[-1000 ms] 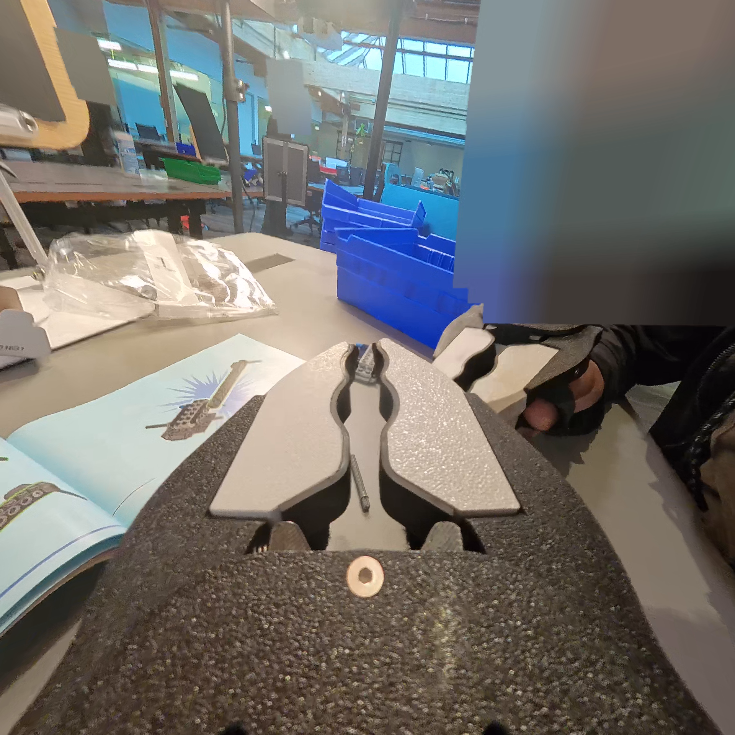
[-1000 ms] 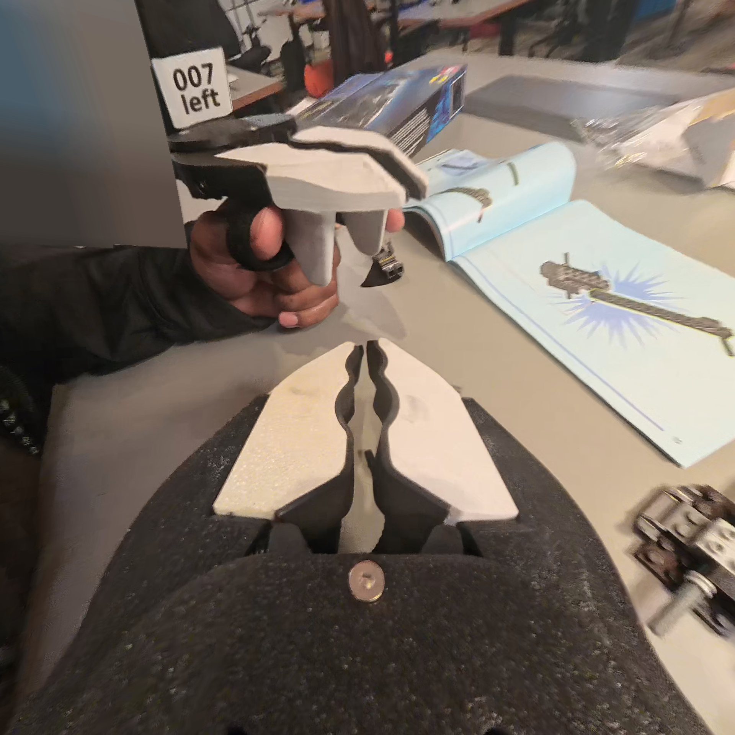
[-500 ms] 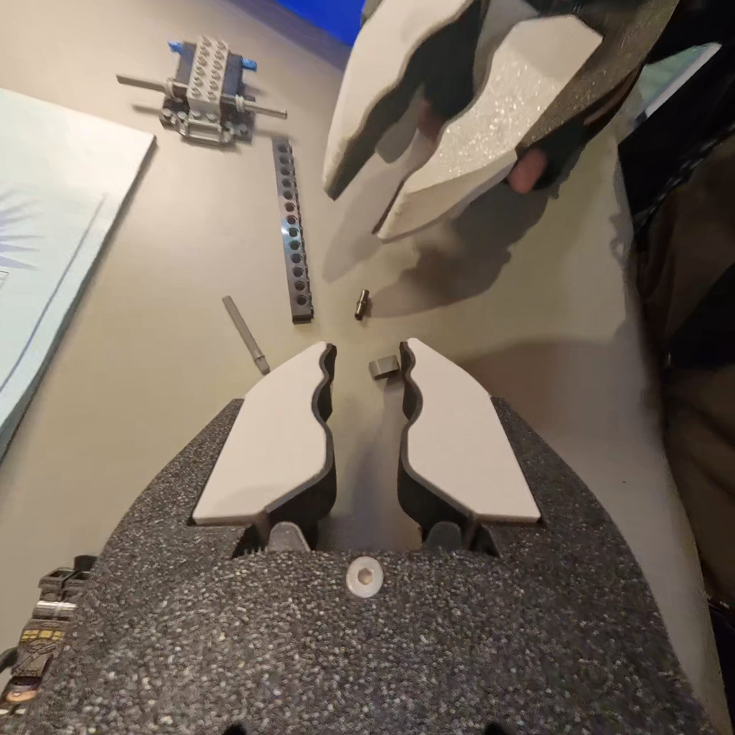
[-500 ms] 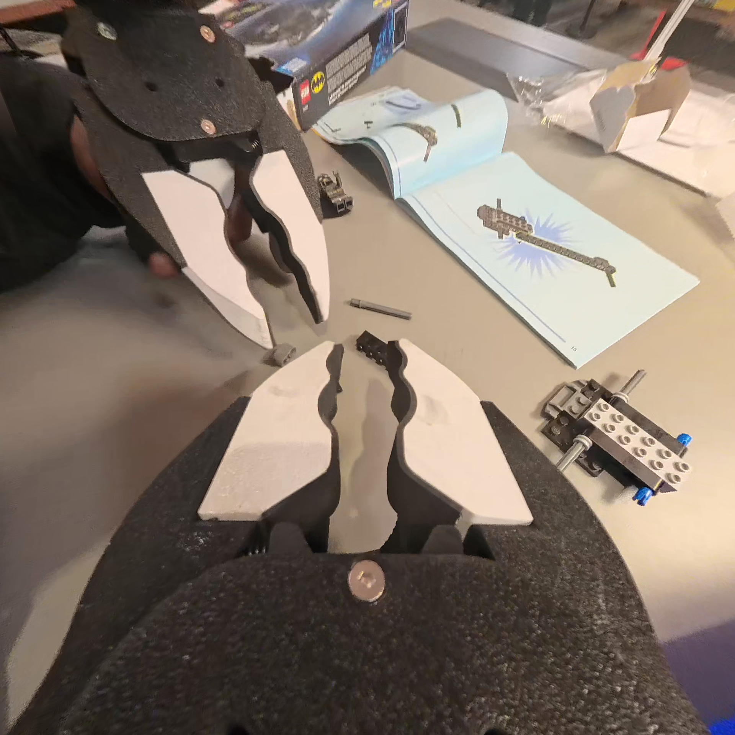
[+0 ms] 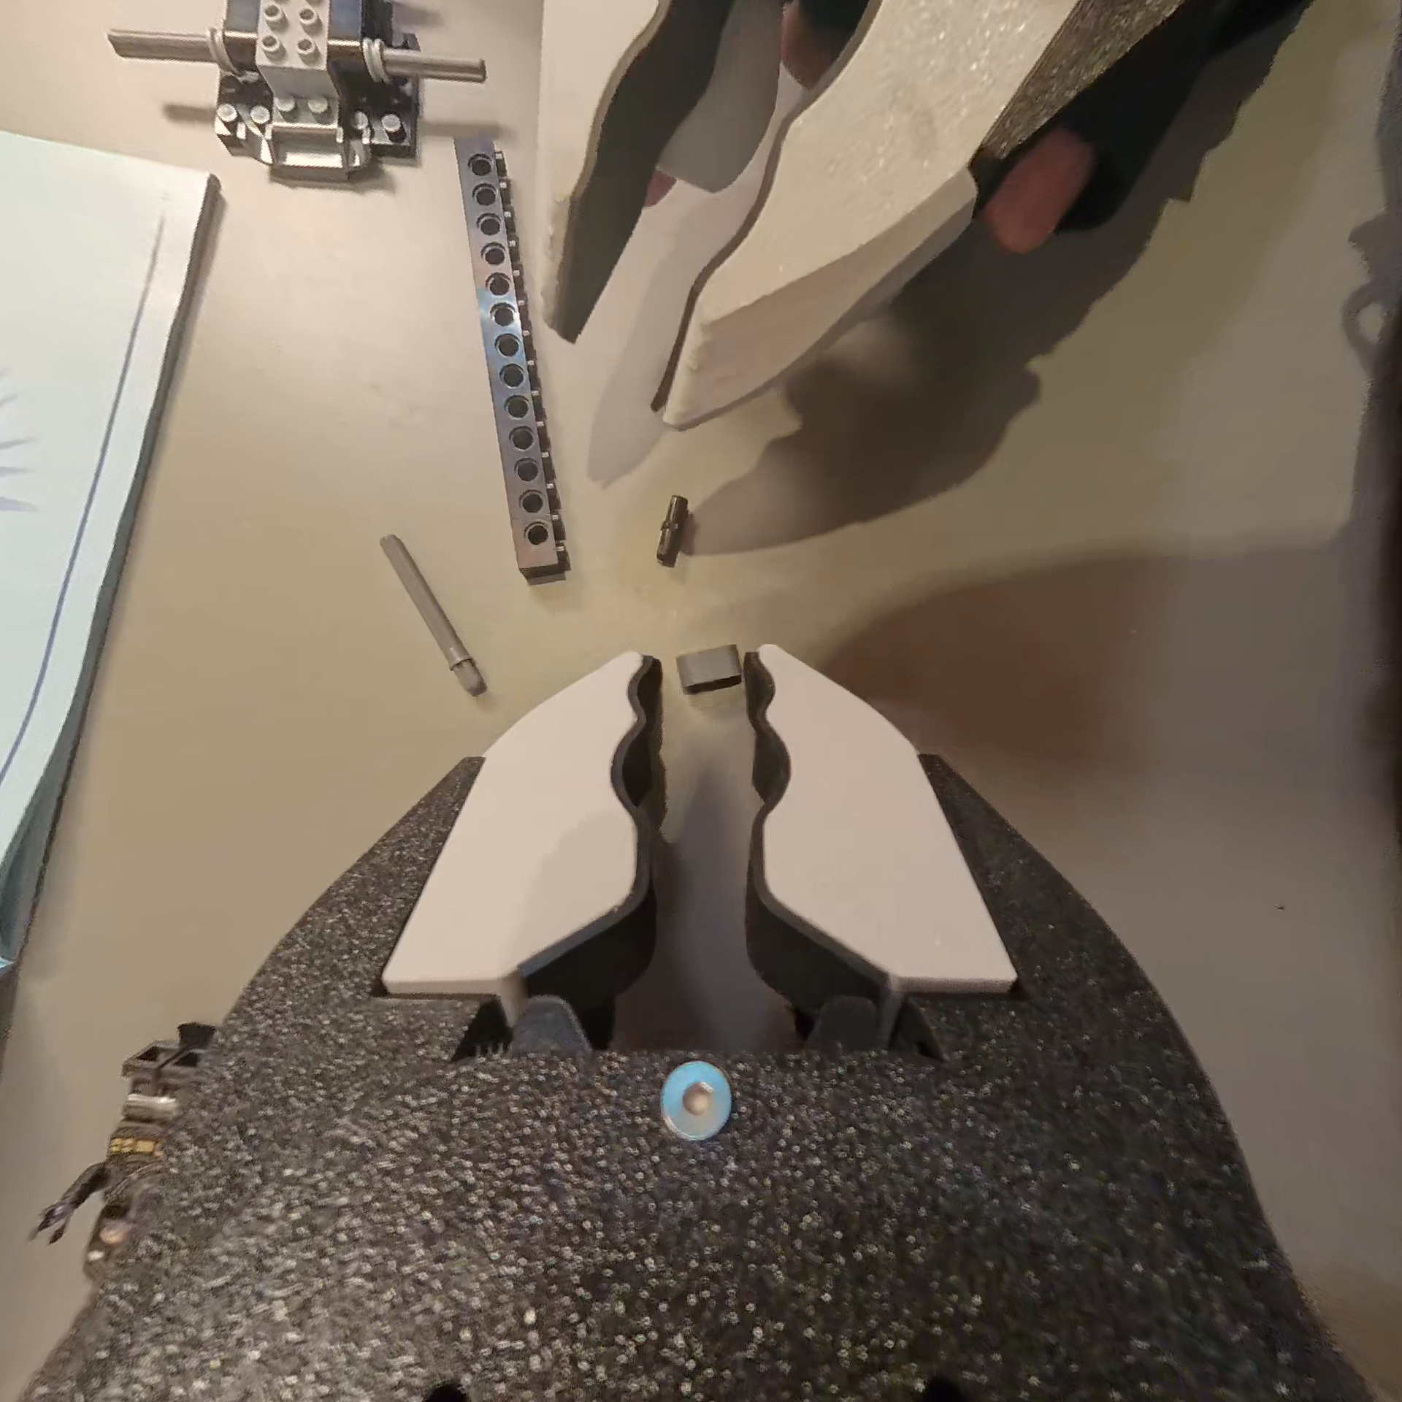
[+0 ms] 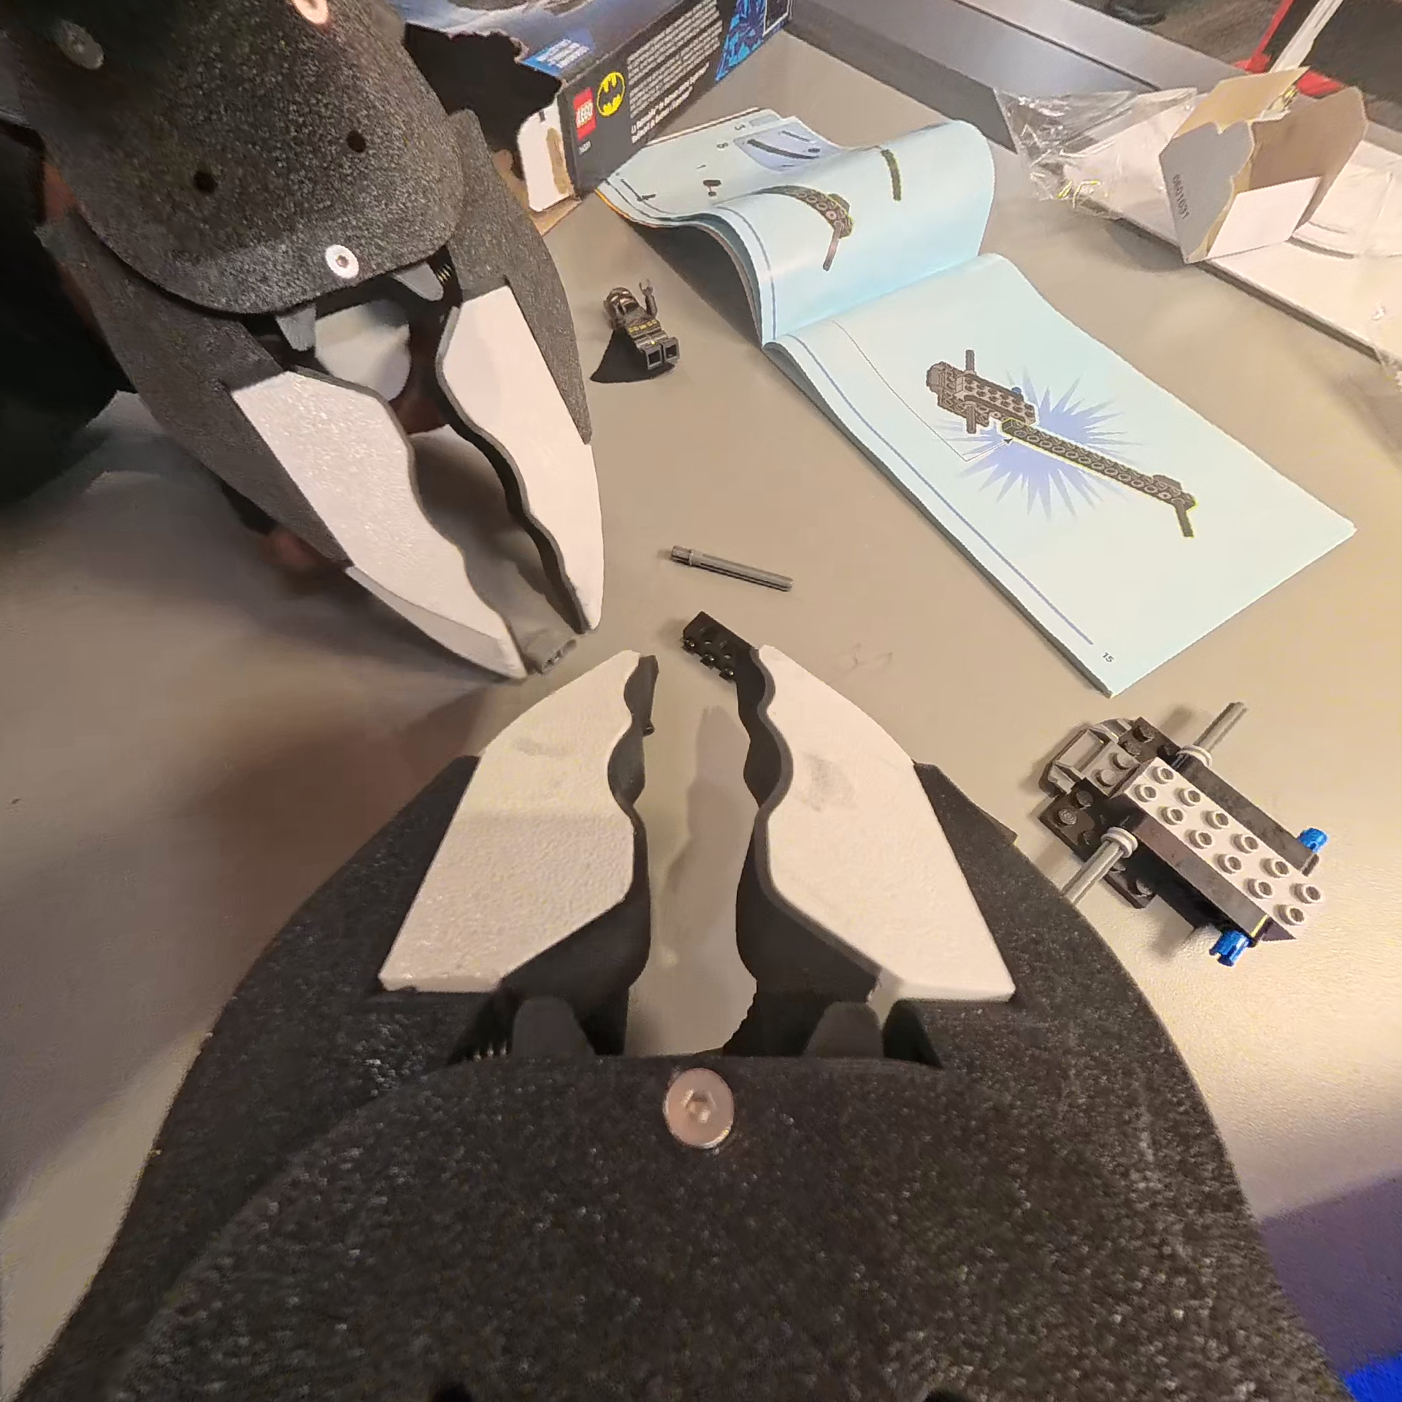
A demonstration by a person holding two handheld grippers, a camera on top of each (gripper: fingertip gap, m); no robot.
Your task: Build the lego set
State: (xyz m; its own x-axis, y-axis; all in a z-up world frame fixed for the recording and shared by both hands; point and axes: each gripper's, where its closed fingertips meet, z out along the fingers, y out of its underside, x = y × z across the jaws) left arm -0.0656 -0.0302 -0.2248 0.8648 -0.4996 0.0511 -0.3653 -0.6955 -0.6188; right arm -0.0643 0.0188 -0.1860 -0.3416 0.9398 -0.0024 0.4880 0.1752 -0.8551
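Observation:
In the left wrist view my left gripper [image 5: 702, 664] is low over the table, with a small grey piece [image 5: 709, 671] between its fingertips. A slit shows beside the left pad, so the pads do not press it. The right wrist view shows the same piece [image 6: 550, 654] at the left gripper's [image 6: 550, 645] tips. My right gripper [image 6: 702, 664] is open and empty, and the end of a long black holed beam [image 6: 709, 645] lies at its right fingertip. It also hovers open in the left wrist view [image 5: 618, 379], beside the beam [image 5: 512, 356]. A black pin [image 5: 671, 529] lies between the grippers.
A grey axle [image 5: 432, 614] lies left of the beam. A brick assembly with axles [image 6: 1183, 834] sits to the right, an open light-blue booklet [image 6: 1024, 425] behind it, and a dark minifigure [image 6: 641, 326], a printed box [image 6: 645, 83] and a torn carton [image 6: 1252, 174] farther back. The left gripper's tips are roughly 6 centimeters from the right gripper's. About 5 centimeters separates my left fingertips from the grey axle [image 5: 432, 614]. Seen from the right wrist view [image 6: 726, 566] as well.
A second ago both grippers were raised and nearly shut. They tipped down to the table and opened. Since half a second ago the left jaws have narrowed around the grey piece.

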